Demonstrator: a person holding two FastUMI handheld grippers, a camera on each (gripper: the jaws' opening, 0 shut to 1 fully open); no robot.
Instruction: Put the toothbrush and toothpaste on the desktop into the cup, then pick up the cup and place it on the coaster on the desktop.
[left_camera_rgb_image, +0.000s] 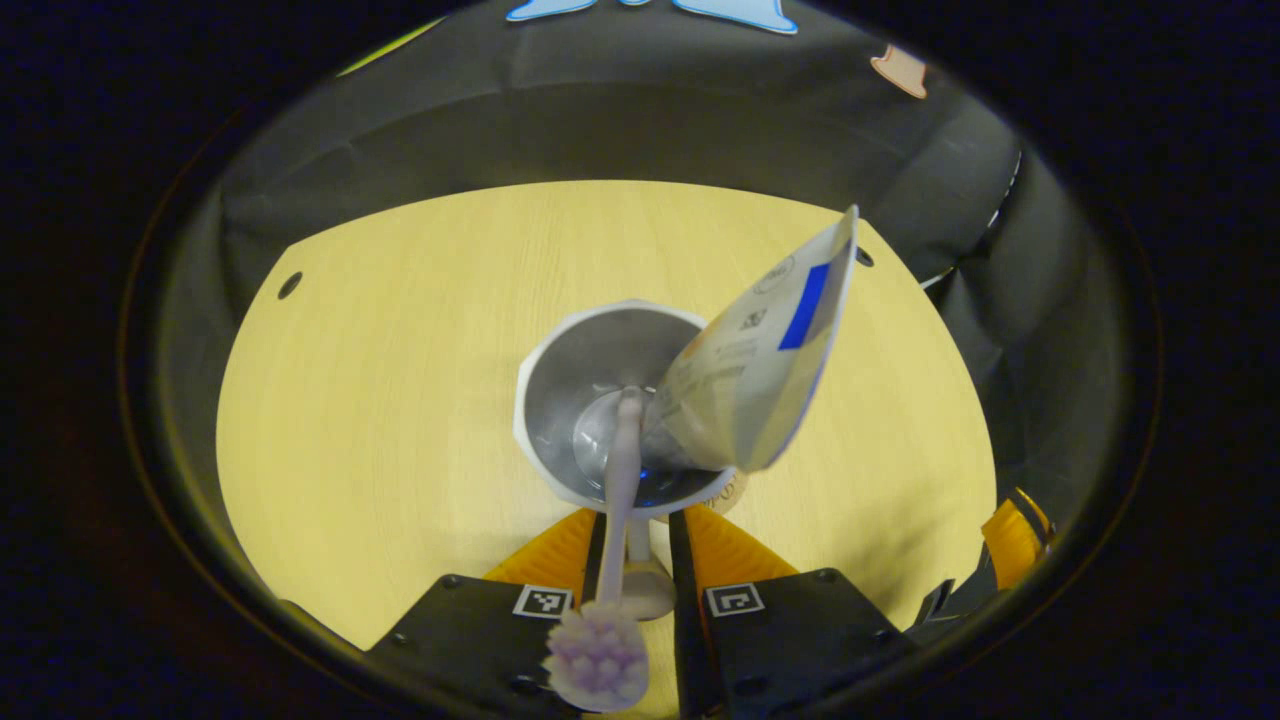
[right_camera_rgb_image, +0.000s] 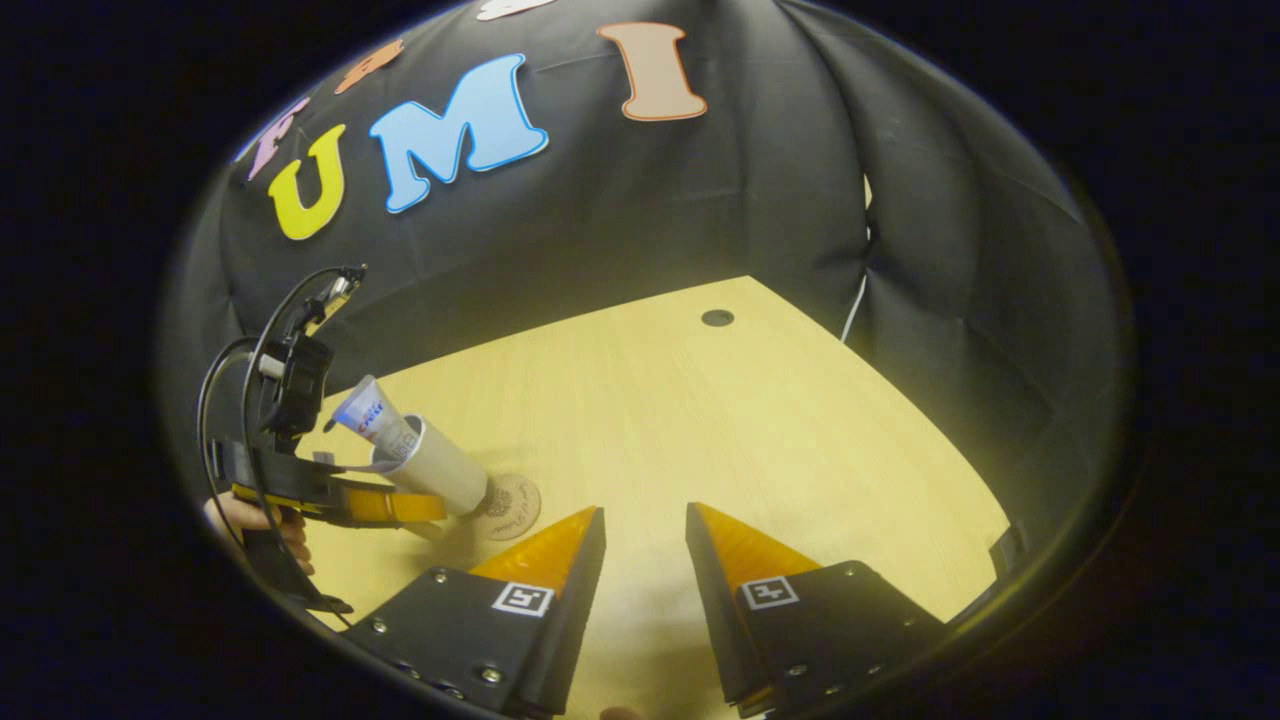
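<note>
A white cup (left_camera_rgb_image: 532, 400) with a grey inside leans toward me in the left gripper view. In it stand a white and blue toothpaste tube (left_camera_rgb_image: 760, 370) and a toothbrush (left_camera_rgb_image: 620, 480), bristle head up. My left gripper (left_camera_rgb_image: 640, 515) is shut on the cup's near side just below the rim. A round light-brown coaster (left_camera_rgb_image: 737, 492) peeks out under the cup. In the right gripper view the cup (right_camera_rgb_image: 440, 468) tilts, its base at the coaster (right_camera_rgb_image: 510, 508), with the toothpaste tube (right_camera_rgb_image: 365, 415) poking out and the left gripper (right_camera_rgb_image: 390, 505) alongside. My right gripper (right_camera_rgb_image: 645, 520) hovers open over bare table.
The wooden tabletop (left_camera_rgb_image: 380, 400) has a small dark hole near the far left (left_camera_rgb_image: 290, 285) and another at the back (right_camera_rgb_image: 717, 318). Black cloth walls close the table's far and right sides. A hand (right_camera_rgb_image: 255, 520) holds the left gripper. The right gripper (left_camera_rgb_image: 1012, 540) shows at the right edge.
</note>
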